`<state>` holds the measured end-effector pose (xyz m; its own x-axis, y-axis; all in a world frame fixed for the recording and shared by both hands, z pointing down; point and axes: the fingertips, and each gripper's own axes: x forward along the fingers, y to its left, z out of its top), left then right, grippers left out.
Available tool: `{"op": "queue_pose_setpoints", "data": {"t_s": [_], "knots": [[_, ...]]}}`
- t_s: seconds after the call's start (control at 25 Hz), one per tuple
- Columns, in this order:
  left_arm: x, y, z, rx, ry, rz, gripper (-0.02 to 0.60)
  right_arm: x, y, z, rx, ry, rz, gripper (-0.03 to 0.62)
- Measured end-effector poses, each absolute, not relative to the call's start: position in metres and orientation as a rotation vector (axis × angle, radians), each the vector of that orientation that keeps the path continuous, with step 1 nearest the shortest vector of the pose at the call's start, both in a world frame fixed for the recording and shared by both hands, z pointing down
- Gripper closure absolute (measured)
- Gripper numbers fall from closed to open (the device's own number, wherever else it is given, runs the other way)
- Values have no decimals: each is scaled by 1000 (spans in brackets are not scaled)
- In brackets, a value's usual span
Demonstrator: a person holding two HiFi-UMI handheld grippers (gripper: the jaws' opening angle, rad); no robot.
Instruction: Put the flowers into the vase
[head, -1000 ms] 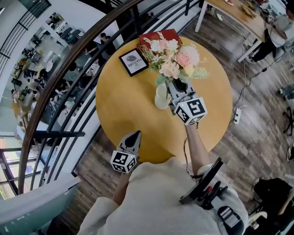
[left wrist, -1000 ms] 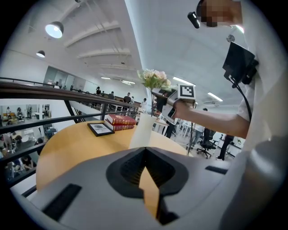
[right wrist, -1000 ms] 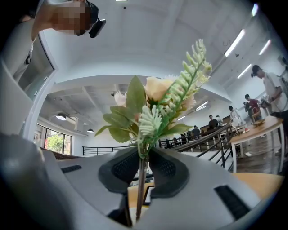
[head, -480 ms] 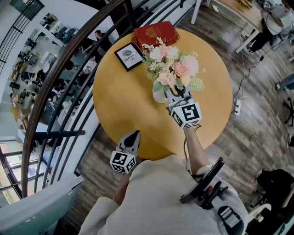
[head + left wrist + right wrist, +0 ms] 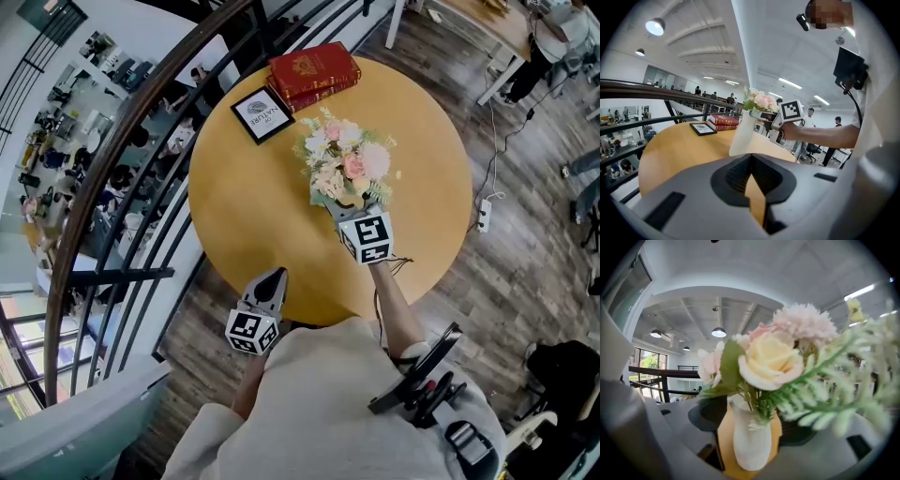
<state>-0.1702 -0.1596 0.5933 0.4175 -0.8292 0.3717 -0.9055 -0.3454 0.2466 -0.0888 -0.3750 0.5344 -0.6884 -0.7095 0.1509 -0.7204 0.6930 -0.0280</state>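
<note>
The bouquet of pink, cream and white flowers [image 5: 343, 163] [image 5: 773, 359] stands with its stems in the white ribbed vase [image 5: 751, 442] [image 5: 742, 134] on the round wooden table [image 5: 244, 211]. From the head view the blooms hide the vase. My right gripper [image 5: 341, 213] [image 5: 751, 430] sits just in front of the vase; its jaws have just been opening and now stand open on either side of it, with table showing in both gaps. My left gripper [image 5: 274, 279] [image 5: 753, 185] rests shut and empty at the near table edge, pointing toward the vase.
Red books [image 5: 314, 70] and a small framed picture [image 5: 262, 114] lie at the table's far side. A dark curved railing [image 5: 141, 159] runs along the left. A power strip [image 5: 485, 217] lies on the floor to the right.
My right gripper came down with the bouquet, the flowers sank into the vase, and the jaws let go of the stems. The left gripper stayed put.
</note>
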Motion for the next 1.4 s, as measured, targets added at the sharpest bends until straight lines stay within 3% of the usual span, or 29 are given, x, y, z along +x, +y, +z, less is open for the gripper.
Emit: {"op": "queue_pose_setpoints", "data": {"t_s": [0.24, 0.76, 0.8, 0.92, 0.96, 1.4], "knots": [[-169, -159, 592, 2270, -1484, 246, 574, -85, -377, 558, 1199, -2739, 250, 222], [-154, -163, 587, 2319, -1448, 236, 574, -64, -344, 611, 1133, -2643, 452, 225], [-151, -163, 586, 2327, -1439, 234, 574, -60, -340, 610, 1140, -2640, 449, 265], [-141, -167, 583, 2356, -1406, 233, 574, -44, -327, 605, 1197, -2627, 425, 559], [-138, -168, 581, 2370, -1394, 234, 574, -41, -321, 601, 1197, -2642, 430, 583], [-65, -185, 570, 2535, -1291, 246, 574, 14, -244, 570, 1199, -2733, 475, 585]]}}
